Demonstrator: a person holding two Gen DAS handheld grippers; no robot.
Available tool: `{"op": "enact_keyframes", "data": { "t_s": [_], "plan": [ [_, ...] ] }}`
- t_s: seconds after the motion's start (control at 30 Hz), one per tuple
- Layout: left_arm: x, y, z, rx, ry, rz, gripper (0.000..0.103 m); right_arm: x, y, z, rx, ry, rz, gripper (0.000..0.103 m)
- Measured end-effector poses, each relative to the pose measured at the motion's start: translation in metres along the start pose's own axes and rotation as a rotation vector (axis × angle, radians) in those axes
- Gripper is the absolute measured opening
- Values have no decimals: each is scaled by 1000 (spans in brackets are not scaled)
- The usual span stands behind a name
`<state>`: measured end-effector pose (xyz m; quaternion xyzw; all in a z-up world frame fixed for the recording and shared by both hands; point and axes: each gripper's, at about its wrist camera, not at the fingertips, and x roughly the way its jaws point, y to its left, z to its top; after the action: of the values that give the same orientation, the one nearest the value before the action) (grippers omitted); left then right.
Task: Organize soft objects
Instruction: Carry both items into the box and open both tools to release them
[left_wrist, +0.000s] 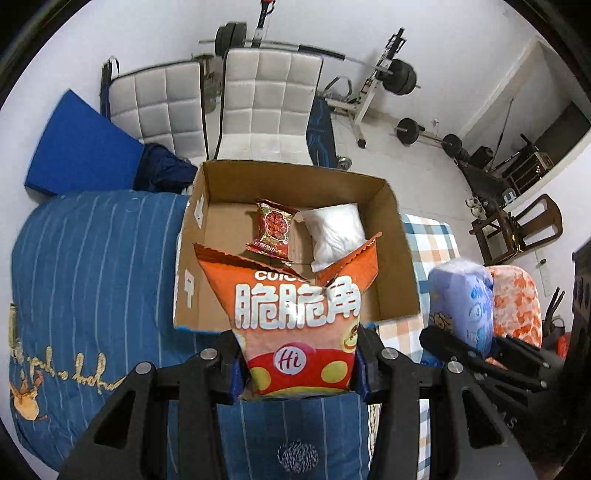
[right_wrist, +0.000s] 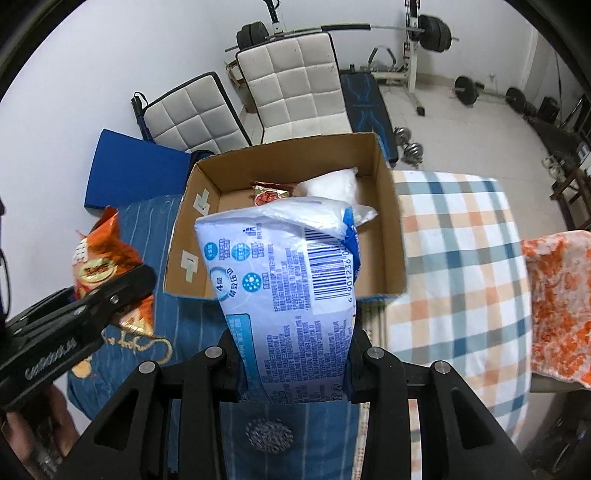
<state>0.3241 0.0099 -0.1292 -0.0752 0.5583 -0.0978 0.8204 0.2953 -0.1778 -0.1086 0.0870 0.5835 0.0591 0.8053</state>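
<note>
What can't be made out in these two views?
- Left wrist view: the near part of the box floor, hidden by the orange snack bag in the left claw.
- Right wrist view: most of the red packet and white pouch, hidden by the blue tissue pack in the right claw.
- Both views: the claw pads, covered by the bags.

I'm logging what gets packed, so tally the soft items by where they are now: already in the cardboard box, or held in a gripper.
In the cardboard box: 2, the red snack packet and the white pillow pack
Held in a gripper: 2, the orange snack bag in the left gripper, the blue tissue pack in the right gripper
Total: 4
</note>
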Motion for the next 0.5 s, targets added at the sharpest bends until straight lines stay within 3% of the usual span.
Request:
{"op": "enact_keyframes", "data": {
  "t_s": [0.27,0.5],
  "plan": [
    [88,28,42,-51,194,-29,41,92,-24,47,116,159,62,39],
    [185,58,41,-115,414,-7,42,173,-40,70,162,281,0,39]
  ]
}}
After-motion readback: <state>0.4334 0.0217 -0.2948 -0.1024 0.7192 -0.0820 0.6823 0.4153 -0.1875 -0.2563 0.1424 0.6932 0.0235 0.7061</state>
